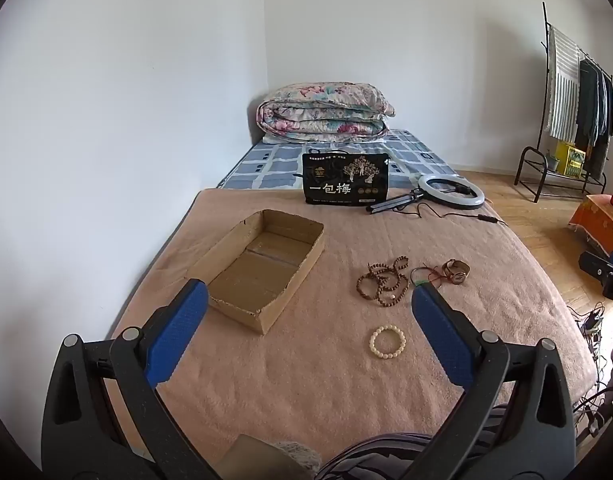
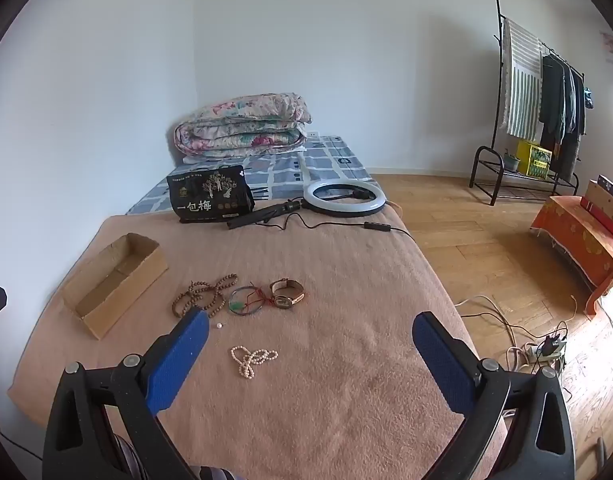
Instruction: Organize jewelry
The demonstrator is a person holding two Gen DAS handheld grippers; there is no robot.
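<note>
The empty cardboard box [image 1: 266, 264] waits open-topped on the bed, ready to take the jewelry. Right of the box lie the wooden beads [image 1: 384, 282], bangle [image 2: 244, 300] and watch [image 2: 287, 293]. Nearer, right of it, the cream bracelet [image 1: 387, 343]. Both the left hand-held gripper [image 1: 310, 312] and the right hand-held gripper [image 2: 310, 336] hover spread apart, holding nothing.

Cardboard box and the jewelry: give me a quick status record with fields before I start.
box: open cardboard box, nothing visible inside
brown beads: wooden bead strands, heaped on blanket
bangle: green-accent bangle with red cord, beside beads
watch: wristwatch, right of bangle
pearls: pearl strand, nearest
left claw: open, holding nothing
right claw: open, holding nothing
</note>
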